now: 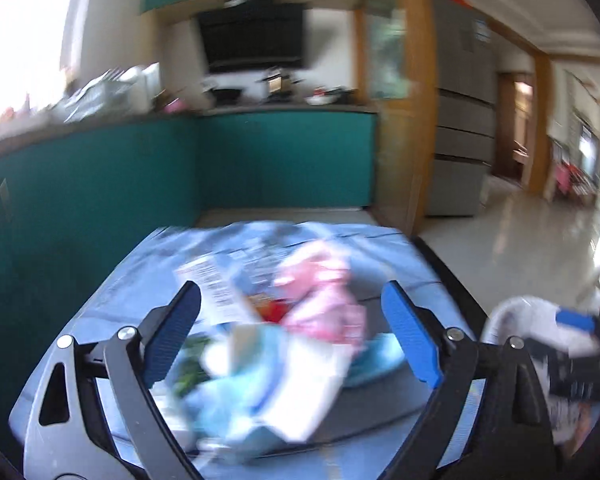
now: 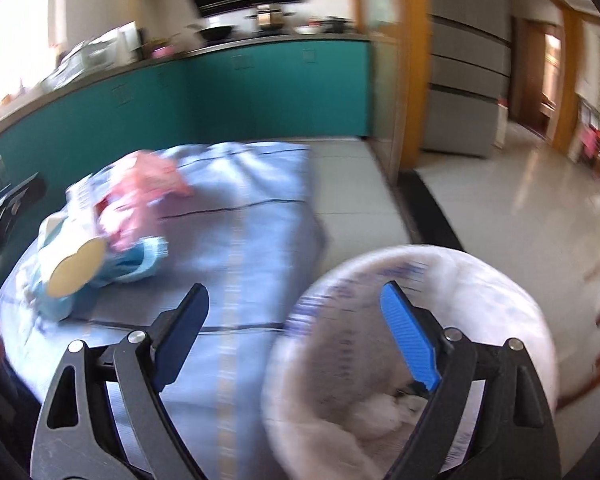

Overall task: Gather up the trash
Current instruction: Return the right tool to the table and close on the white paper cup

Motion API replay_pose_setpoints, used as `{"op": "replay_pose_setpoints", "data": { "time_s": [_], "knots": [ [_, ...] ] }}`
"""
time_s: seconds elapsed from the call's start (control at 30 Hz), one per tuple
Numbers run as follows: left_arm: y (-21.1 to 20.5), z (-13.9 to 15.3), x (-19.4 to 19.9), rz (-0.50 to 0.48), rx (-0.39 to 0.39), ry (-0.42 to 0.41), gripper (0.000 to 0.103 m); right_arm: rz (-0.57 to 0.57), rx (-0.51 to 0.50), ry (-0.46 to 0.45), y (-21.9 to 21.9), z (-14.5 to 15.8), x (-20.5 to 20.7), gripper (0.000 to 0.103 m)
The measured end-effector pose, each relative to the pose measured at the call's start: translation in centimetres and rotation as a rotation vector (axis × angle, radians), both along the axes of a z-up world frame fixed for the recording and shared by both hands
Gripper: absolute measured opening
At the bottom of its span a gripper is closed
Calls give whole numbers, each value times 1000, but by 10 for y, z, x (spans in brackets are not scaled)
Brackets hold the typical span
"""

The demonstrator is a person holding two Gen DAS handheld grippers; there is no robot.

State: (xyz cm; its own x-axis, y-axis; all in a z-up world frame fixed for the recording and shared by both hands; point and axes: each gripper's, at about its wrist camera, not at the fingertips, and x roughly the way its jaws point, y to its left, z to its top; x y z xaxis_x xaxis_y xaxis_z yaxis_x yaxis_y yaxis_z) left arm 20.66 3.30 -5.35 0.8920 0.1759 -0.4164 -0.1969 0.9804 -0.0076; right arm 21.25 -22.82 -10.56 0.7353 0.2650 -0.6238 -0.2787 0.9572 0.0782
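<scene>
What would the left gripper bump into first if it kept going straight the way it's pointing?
Most likely the pile of wrappers lying on the blue cloth. The left gripper has its jaws open around it, though blur makes depth uncertain.

Trash pile (image 1: pixel 284 332): crumpled pink wrapper (image 2: pixel 140 200), pale blue packaging (image 2: pixel 140 264), white printed paper (image 1: pixel 216 292), heaped together on blue cloth. Bin (image 2: pixel 412 360): round, white bag liner, upright beside the cloth, crumpled white scraps inside. Details blurred.

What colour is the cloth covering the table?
Light blue cloth with thin dark lines, clearest in the right wrist view.
</scene>
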Motion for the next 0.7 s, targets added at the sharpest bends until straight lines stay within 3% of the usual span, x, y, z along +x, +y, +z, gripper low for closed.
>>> {"op": "replay_pose_setpoints", "data": {
  "time_s": [0.17, 0.43, 0.6, 0.7],
  "knots": [
    [60, -2, -5, 136, -94, 66, 92, 187, -17, 7, 67, -4, -5, 87],
    [134, -7, -31, 273, -154, 92, 92, 344, -54, 7, 132, -9, -14, 87],
    [169, -12, -40, 282, -225, 125, 93, 385, -37, 39, 142, -14, -15, 87],
    [172, -16, -36, 251, -209, 157, 94, 386, -43, 47, 140, -17, -13, 87]
  ]
}}
